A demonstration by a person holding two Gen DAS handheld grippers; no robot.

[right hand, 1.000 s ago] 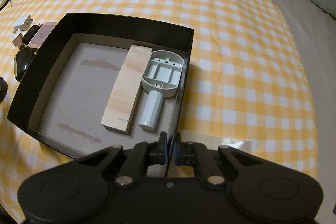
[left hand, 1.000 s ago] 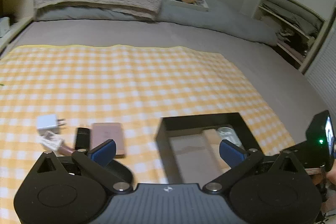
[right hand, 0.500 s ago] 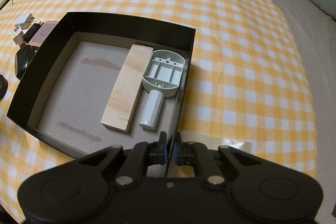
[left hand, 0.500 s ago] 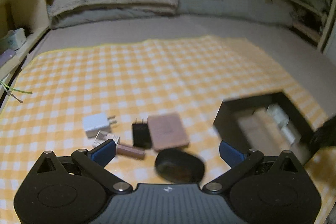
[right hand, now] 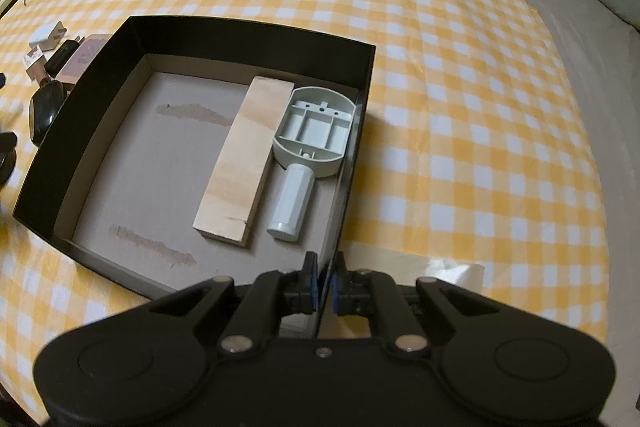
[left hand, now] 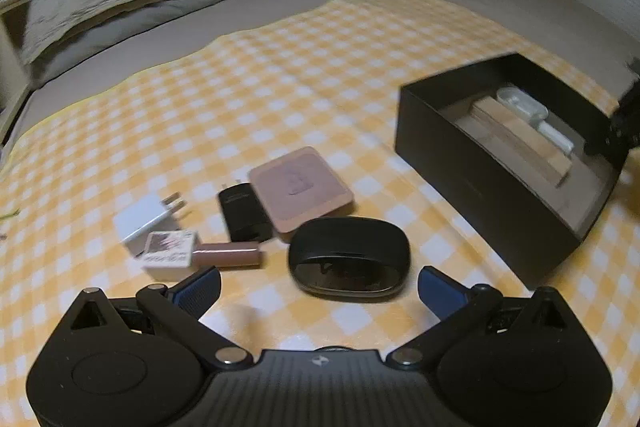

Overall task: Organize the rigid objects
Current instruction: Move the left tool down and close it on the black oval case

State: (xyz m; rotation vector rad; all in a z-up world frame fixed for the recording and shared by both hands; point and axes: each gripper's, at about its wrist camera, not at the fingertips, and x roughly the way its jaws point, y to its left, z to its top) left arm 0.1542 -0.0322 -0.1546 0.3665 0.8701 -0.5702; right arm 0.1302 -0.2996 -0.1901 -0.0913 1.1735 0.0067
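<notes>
The left tongs [left hand: 319, 283] hang released, blue pads wide apart, low in the frame just above a black oval case [left hand: 349, 255] on the yellow checked cloth [left hand: 280, 75]. Beyond it lie a pink flat box [left hand: 301, 187], a black charger [left hand: 243, 213], a white charger [left hand: 146, 219] and a brown tube [left hand: 228, 254]. The right tongs [right hand: 324, 285] are clenched on the near right wall of the black box [right hand: 248, 31], at frame centre. Inside it lie 1 wooden block [right hand: 246, 163] and 1 grey-white handled tool [right hand: 310, 143], side by side at its right.
</notes>
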